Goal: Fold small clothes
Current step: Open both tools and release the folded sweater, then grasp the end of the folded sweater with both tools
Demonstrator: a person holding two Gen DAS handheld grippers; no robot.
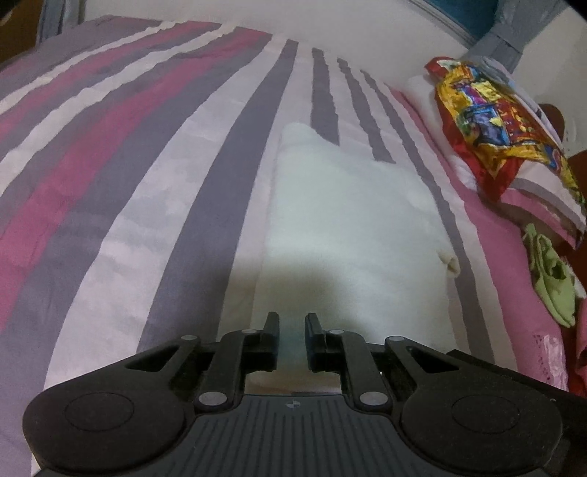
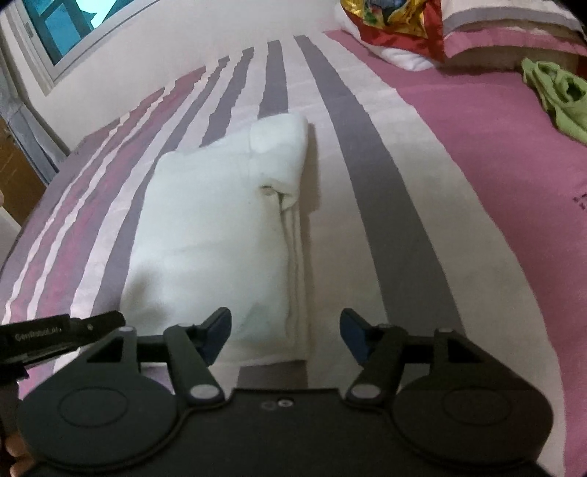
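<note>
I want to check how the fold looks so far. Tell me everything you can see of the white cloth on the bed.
The white cloth looks soft and thick, like fleece or towelling. It lies flat on the striped bedsheet, folded into a rough rectangle, with stacked layers along one long edge and a small tuck there. The far corner bulges up slightly. Neither claw grips it; the open right claw hovers at its near end.

The near end of the white folded cloth is hidden behind the left hand-held gripper, so whether anything sits between its narrowly parted fingers cannot be told. In the right wrist view the cloth's near left corner lies behind a finger. The colourful bag is cut off by the top edge there. The green garment runs off the right edge; its kind is too unclear to tell.
</note>
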